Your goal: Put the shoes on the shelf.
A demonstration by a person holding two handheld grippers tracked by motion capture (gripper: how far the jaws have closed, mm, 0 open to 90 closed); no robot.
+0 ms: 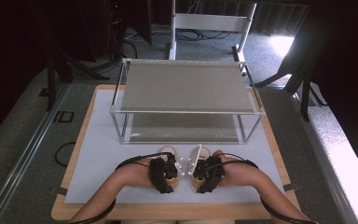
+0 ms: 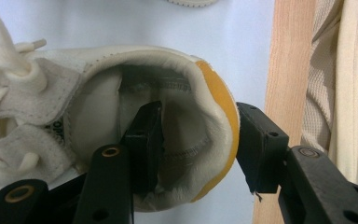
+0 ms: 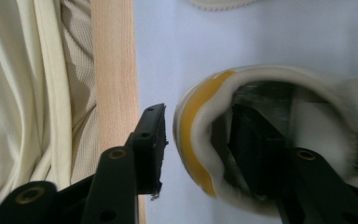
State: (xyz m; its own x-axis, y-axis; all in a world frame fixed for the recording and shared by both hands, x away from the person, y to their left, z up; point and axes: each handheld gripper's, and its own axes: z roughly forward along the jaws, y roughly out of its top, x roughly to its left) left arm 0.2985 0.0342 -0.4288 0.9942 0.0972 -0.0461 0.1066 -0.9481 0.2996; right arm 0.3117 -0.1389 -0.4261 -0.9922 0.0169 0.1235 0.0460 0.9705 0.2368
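Two cream sneakers with yellow heel tabs lie side by side on the white mat (image 1: 98, 154). In the high view the left shoe (image 1: 169, 154) and right shoe (image 1: 199, 155) point toward the rack. My left gripper (image 1: 162, 173) straddles the left shoe's heel (image 2: 214, 116): one jaw inside the opening, the other just outside the yellow tab, with slack inside. My right gripper (image 1: 208, 172) straddles the right shoe's heel (image 3: 191, 126) the same way. Its outer fingertip (image 3: 151, 135) stands a small gap off the heel. Both grippers, left (image 2: 198, 126) and right (image 3: 200, 123), look open.
A two-tier metal rack (image 1: 186, 88) with grey shelves stands on the mat just beyond the shoes. The table's wooden front edge (image 1: 168, 212) runs close behind the heels, with the person's cream clothing (image 3: 37, 93) beyond it. Cables trail from both grippers.
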